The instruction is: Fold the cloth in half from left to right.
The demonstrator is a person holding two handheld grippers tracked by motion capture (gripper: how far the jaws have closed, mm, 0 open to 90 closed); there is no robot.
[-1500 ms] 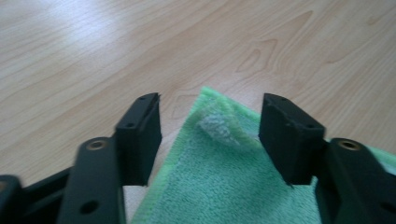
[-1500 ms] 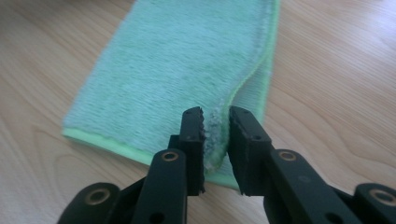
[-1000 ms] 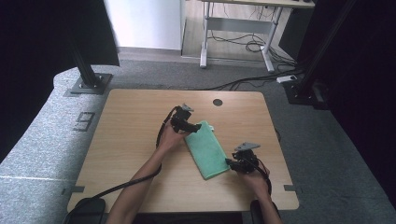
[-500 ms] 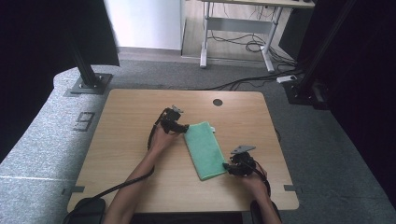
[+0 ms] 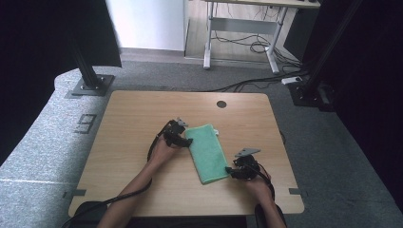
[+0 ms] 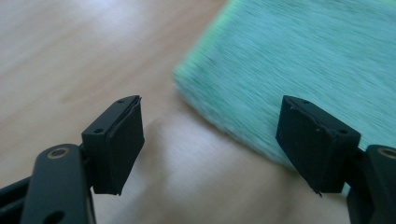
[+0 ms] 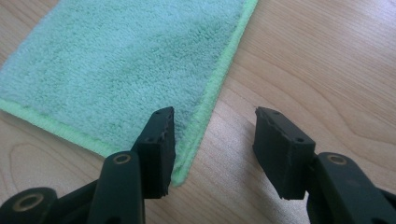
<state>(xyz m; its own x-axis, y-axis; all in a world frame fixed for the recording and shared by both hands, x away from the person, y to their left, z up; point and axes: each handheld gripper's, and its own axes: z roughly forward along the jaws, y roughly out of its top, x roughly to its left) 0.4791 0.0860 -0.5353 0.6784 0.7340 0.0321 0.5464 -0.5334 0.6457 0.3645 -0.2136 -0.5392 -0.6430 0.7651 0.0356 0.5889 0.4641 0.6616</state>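
A folded green towel (image 5: 207, 151) lies flat on the wooden table (image 5: 123, 118), slanting from the middle toward the near right. My left gripper (image 5: 184, 141) sits at the towel's far left corner, open, its jaws straddling the towel's edge (image 6: 219, 126) with bare wood between them. My right gripper (image 5: 230, 170) rests at the near right corner. Its jaws have just been opening and stand apart over the towel's hemmed edge (image 7: 205, 109), one fingertip (image 7: 159, 144) above the cloth, the other over bare wood, neither pressing on it.
A round cable hole (image 5: 221, 104) sits near the table's far edge. Grey carpet surrounds the table, with black stand bases (image 5: 90, 85) at far left and far right. A cable trails from the left gripper toward the near edge.
The left hand moved left and toward the near side, from above the towel's far end to its far left corner. The right hand stayed put while its jaws spread wider.
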